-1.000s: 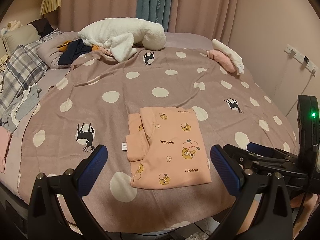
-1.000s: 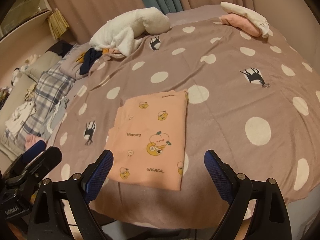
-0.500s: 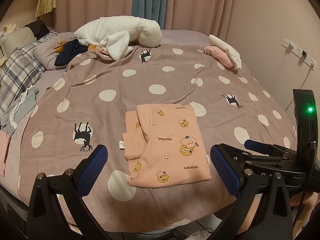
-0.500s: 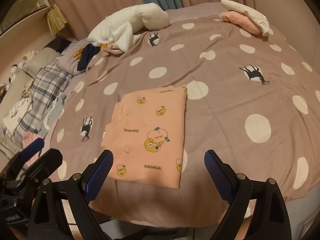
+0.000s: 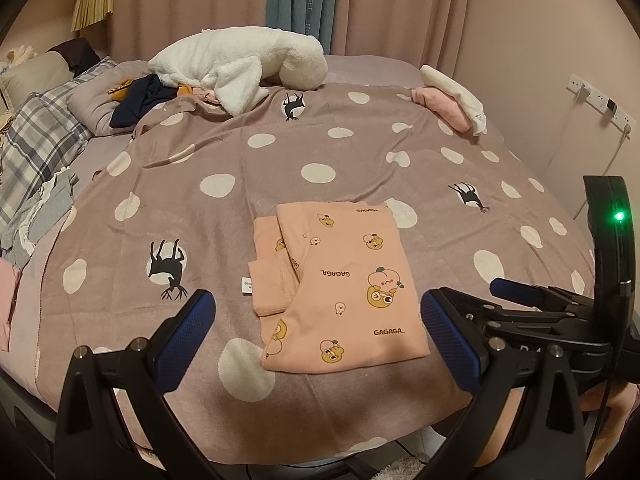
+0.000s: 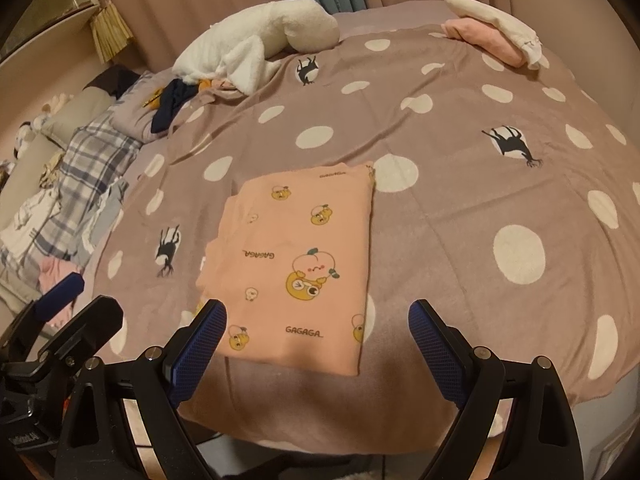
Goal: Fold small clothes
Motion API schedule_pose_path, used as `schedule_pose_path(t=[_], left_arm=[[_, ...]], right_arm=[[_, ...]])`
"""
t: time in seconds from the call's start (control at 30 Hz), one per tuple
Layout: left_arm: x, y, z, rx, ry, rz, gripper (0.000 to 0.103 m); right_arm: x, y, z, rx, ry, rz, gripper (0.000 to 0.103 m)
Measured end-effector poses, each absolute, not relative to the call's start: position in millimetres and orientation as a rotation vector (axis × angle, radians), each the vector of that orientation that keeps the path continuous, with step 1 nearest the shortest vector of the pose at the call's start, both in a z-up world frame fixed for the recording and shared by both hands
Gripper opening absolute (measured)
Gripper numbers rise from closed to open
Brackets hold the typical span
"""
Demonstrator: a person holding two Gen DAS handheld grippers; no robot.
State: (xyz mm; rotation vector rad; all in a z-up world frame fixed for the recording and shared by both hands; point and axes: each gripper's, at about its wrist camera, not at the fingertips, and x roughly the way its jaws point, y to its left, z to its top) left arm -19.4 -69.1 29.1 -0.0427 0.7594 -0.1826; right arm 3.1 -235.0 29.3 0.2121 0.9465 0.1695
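Note:
A small peach garment point(image 5: 340, 280) with cartoon prints and "GAGAGA" lettering lies folded flat on the dotted mauve blanket point(image 5: 280, 168); a sleeve and a white tag stick out on its left. It also shows in the right wrist view point(image 6: 296, 264). My left gripper point(image 5: 316, 332) is open and empty, hovering over the garment's near edge. My right gripper point(image 6: 316, 340) is open and empty, also above the near edge. The right gripper appears at the right edge of the left wrist view point(image 5: 560, 312).
A white plush blanket point(image 5: 240, 64) and dark clothes point(image 5: 136, 100) lie at the bed's far side. Folded pink and white clothes point(image 5: 452, 100) sit far right. Plaid bedding point(image 5: 36, 140) is at left. A wall socket strip point(image 5: 600, 100) with a cable is at right.
Both grippers have drawn a little closer to the garment's near edge. The garment has not moved and both grippers stay open.

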Motion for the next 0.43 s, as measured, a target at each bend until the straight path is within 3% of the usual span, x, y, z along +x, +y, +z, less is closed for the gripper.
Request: schedule_pose_path(t=[0.43], left_arm=[[-13.5, -60.8, 26.9, -0.059, 0.748, -0.159, 0.103]], right_arm=[[6.5, -230.0, 24.4, 0.199, 0.967, 0.165, 0.092]])
